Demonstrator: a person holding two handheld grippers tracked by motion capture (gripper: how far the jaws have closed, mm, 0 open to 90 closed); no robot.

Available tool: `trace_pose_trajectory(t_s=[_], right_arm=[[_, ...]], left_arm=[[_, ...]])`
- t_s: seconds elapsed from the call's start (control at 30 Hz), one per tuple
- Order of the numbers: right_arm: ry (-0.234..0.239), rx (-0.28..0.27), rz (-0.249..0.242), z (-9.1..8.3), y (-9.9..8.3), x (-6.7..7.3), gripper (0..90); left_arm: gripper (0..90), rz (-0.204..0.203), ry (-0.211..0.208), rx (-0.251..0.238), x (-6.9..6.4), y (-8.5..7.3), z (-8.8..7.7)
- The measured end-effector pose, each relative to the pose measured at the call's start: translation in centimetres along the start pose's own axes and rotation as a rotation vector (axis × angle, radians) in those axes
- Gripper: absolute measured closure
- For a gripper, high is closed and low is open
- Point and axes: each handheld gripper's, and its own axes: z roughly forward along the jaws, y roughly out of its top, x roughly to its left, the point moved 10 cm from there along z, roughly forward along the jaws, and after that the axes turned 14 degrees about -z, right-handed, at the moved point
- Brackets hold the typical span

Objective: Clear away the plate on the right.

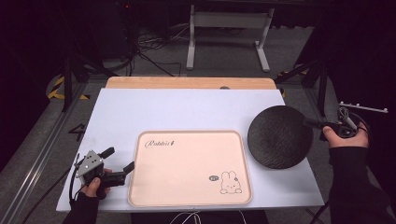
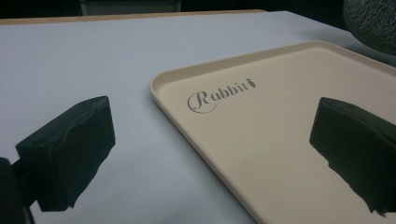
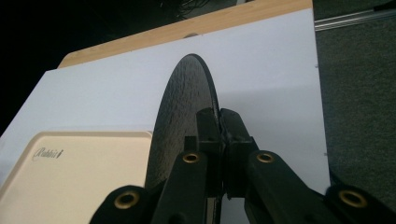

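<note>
Right gripper [image 3: 219, 126]: jaws clamped on rim of black plate [image 1: 279, 136], lifted above the tabletop [image 1: 187, 109].
Left gripper [image 1: 119, 161]: jaws apart, holding nothing, beside beige tray [image 1: 187, 200].

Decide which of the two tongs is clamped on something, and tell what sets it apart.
The right tongs: its jaws pinch the rim of the black plate beside the beige tray. The left tongs stands wide open with nothing between its jaws.
</note>
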Motion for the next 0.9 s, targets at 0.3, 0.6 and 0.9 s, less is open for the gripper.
trace_pose_trajectory(t_s=[0.3, 0.6, 0.9], right_arm=[[0.009, -0.009, -0.024, -0.4, 1.4, 1.3, 88.6], [0.03, -0.009, -0.048, -0.1, 2.3, 3.0, 88.6], [0.061, -0.01, -0.072, 0.9, 3.3, 5.2, 88.6]], left_arm=[[0.8, 0.002, -0.001, 0.001, 0.0, 0.0, 0.0], [0.8, 0.008, -0.003, 0.003, 0.0, 0.0, 0.0], [0.9, 0.011, -0.006, 0.003, -0.1, 0.0, 0.0]])
